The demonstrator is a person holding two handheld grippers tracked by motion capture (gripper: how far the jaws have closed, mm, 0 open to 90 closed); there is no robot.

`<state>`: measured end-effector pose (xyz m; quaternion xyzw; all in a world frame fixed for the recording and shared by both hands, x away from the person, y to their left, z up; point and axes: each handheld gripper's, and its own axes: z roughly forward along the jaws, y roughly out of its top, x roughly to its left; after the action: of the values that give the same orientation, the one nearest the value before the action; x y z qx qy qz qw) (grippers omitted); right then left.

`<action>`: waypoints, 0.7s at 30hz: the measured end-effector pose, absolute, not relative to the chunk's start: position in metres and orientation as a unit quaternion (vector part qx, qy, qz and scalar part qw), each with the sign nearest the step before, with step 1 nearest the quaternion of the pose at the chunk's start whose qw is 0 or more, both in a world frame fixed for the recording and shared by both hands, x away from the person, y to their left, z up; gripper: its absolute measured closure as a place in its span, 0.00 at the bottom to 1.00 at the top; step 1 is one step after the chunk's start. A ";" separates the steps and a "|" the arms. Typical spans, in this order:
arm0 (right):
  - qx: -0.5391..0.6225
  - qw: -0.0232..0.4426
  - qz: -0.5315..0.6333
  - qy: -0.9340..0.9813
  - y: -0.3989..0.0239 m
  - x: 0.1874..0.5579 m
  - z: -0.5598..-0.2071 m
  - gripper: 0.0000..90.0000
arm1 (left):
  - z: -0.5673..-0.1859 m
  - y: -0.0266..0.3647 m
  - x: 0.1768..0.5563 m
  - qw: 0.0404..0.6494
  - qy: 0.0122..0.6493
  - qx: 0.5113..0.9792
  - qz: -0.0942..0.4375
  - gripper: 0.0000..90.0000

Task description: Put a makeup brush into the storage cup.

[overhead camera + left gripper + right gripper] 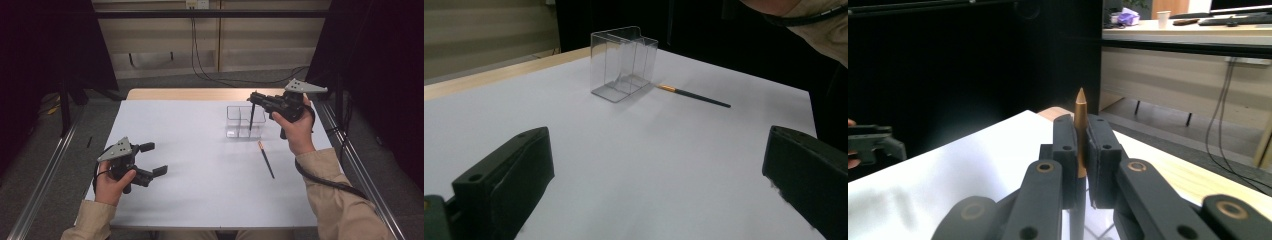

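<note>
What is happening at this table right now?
A person holds a gripper in each hand. The right gripper is shut on a thin brush, holding it upright above the clear compartment box, its lower end inside or close behind the box. A second brush lies on the white table beside the box. The left gripper is open and holds nothing.

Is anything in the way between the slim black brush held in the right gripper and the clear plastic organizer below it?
Nothing visible blocks it. The right gripper is shut on the slim black brush, which hangs upright over the open top of the clear plastic organizer. A second black brush lies on the white table, beside the box.
</note>
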<state>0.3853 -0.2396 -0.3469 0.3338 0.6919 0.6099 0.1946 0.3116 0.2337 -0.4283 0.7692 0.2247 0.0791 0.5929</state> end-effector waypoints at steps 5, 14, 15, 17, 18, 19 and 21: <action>0.342 0.209 0.602 0.691 -0.246 0.393 -0.345 0.94 | -0.427 0.236 0.311 0.596 0.225 0.766 0.080 0.00; 0.360 0.232 0.589 0.685 -0.254 0.408 -0.347 0.94 | -0.429 0.238 0.311 0.597 0.227 0.765 0.080 0.00; 0.361 0.233 0.587 0.686 -0.254 0.409 -0.348 0.94 | -0.429 0.239 0.311 0.597 0.227 0.765 0.081 0.00; 0.365 0.237 0.586 0.684 -0.255 0.411 -0.349 0.94 | -0.429 0.239 0.310 0.597 0.226 0.765 0.081 0.00; 0.365 0.240 0.585 0.683 -0.256 0.412 -0.350 0.94 | -0.429 0.240 0.310 0.597 0.227 0.765 0.081 0.00; 0.367 0.240 0.586 0.682 -0.257 0.413 -0.350 0.94 | -0.429 0.240 0.310 0.596 0.226 0.766 0.082 0.00; 0.371 0.241 0.586 0.679 -0.259 0.414 -0.350 0.94 | -0.429 0.241 0.309 0.597 0.228 0.765 0.083 0.00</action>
<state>0.4140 -0.2586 -0.3503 0.3707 0.6791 0.5859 0.2411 0.3093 0.2415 -0.4287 0.7650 0.2280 0.0828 0.5967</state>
